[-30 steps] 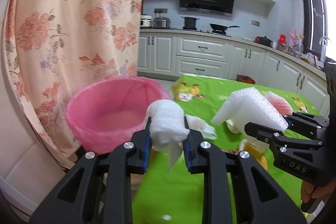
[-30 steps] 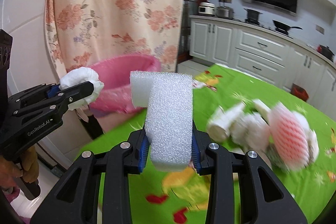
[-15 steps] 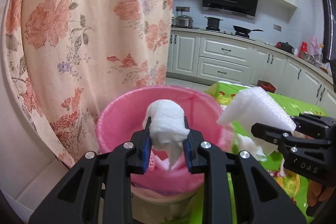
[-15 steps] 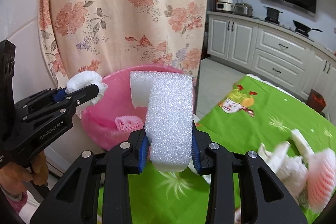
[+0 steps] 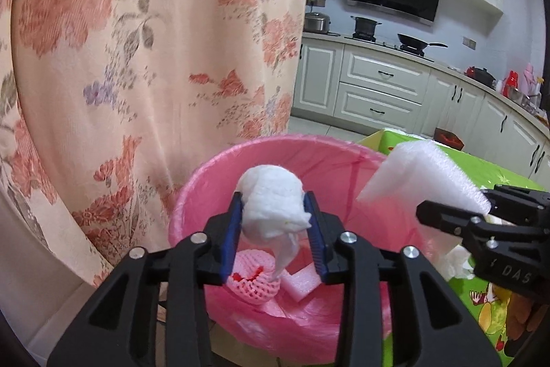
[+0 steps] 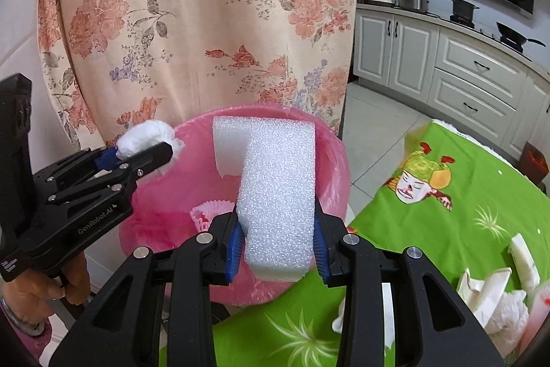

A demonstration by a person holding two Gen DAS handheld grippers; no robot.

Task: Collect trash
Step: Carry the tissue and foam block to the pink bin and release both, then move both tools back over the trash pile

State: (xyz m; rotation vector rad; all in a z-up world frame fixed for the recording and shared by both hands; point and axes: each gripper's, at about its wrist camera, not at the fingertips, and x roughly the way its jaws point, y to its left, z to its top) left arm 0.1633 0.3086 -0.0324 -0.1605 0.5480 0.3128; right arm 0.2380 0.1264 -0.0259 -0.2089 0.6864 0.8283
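Note:
A pink-lined bin [image 5: 206,174] [image 6: 192,181] stands beside the table, and both grippers hang over it. My left gripper [image 5: 273,205] [image 6: 151,150] has a white tissue wad [image 5: 271,198] [image 6: 144,135] between its blue pads; the jaws are opening, with the pads still touching the wad. My right gripper [image 6: 276,222] [image 5: 457,212] is shut on a bent white foam block [image 6: 278,181] [image 5: 419,171] above the bin's right side. Inside the bin lie a pink foam fruit net [image 5: 254,277] [image 6: 209,212] and a white foam piece [image 5: 299,281].
A floral curtain [image 5: 137,57] hangs right behind the bin. The table with a green cloth [image 6: 447,222] lies to the right, with more white scraps [image 6: 491,291] on it. White kitchen cabinets [image 5: 378,92] line the far wall. A hand [image 6: 37,291] holds the left gripper.
Both grippers have swung left from above the green table to above the pink bin, still carrying the wad and the foam. The left jaws stand slightly wider now.

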